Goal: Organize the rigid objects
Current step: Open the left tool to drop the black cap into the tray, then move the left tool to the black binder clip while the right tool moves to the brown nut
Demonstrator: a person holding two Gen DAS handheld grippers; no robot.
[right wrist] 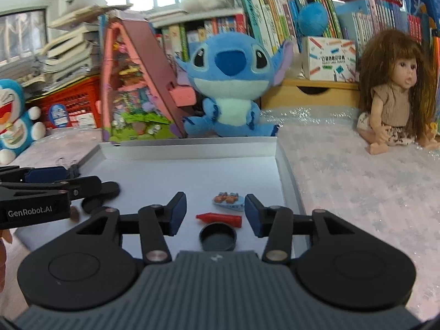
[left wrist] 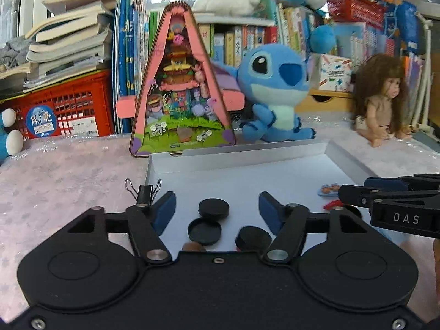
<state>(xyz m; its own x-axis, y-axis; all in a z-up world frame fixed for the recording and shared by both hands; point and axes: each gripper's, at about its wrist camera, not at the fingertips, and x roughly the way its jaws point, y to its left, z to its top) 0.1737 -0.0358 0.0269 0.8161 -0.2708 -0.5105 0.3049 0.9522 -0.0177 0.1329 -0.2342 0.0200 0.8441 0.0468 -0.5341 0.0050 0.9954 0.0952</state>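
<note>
A shallow white tray lies on the pink tablecloth; it also shows in the right wrist view. In the left wrist view, three black round caps lie in it between the fingers of my open, empty left gripper. A black binder clip sits on the tray's left edge. In the right wrist view, my right gripper is open and empty over a red tube-shaped piece, a black cap and a small blue plate of food.
A pink triangular toy house, a blue plush and a long-haired doll stand behind the tray. Books and a red crate line the back. A blue cat plush sits at far left.
</note>
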